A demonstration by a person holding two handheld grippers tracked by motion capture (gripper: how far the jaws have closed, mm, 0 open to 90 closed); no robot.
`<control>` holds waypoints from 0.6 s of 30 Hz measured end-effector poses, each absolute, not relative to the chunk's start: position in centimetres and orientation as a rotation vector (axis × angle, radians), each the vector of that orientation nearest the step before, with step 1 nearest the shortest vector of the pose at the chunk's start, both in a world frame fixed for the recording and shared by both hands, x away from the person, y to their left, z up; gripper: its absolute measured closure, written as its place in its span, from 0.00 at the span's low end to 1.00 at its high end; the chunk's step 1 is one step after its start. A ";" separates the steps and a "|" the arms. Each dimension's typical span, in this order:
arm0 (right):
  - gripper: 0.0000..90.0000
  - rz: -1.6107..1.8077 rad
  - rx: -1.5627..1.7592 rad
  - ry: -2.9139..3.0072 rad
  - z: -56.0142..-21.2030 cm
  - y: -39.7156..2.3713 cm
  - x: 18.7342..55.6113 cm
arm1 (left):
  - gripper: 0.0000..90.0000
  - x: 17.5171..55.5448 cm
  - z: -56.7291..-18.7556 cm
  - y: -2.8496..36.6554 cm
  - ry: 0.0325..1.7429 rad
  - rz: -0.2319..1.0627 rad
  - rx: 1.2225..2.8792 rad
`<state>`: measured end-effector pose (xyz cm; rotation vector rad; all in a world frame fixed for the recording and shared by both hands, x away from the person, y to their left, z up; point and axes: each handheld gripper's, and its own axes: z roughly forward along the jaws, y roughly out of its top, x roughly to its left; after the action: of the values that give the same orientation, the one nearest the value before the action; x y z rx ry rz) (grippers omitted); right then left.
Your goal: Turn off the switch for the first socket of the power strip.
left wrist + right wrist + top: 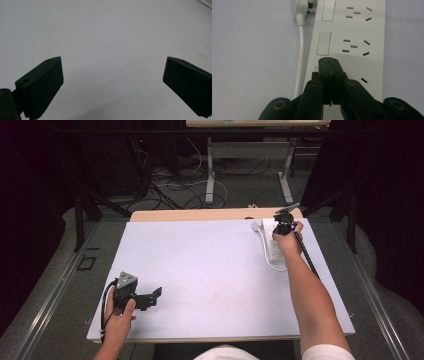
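A person seated at a white table [210, 270] worked a hand-held gripper in each hand, seen from above. The right gripper [283, 226] was stretched out to the far right corner of the table, directly over a white power strip [272, 245] that lay there lengthwise, pointing away from the person. In the right gripper view, that gripper's [329, 62] two black jaws were pressed flat together with nothing between them, and their joined tips sat over the strip's [362, 30] face, at a rocker switch [316, 69] that they mostly covered; whether the tips actually touched the switch could not be made out. Beyond the tips on the strip stood two more rocker switches [323, 43], each beside its own set of socket slots [355, 46]. A white cord [300, 50] ran along one long side of the strip, ending in a white plug [300, 7] at the strip's far end.

The left gripper [150, 296] rested well away from the power strip, near the table's front left corner, held low over the surface. In the left gripper view, its [112, 82] jaws stood wide apart over bare white tabletop [105, 32], gripping nothing.
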<state>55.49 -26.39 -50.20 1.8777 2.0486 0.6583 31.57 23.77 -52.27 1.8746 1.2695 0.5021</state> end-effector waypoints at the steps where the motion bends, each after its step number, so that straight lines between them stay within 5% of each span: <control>1: 1.00 0.658 1.878 2.049 -50.2 -26.4 55.5 | 0.03 31.6 -52.3 23.8 1.270 0.502 1.875; 18: 1.00 0.670 1.859 2.040 -51.1 -26.1 56.0 | 0.03 31.5 -52.3 23.8 1.270 0.504 1.876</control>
<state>55.98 -26.07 -51.11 1.8595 2.0403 0.6700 31.54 23.75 -52.29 1.8758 1.2695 0.5039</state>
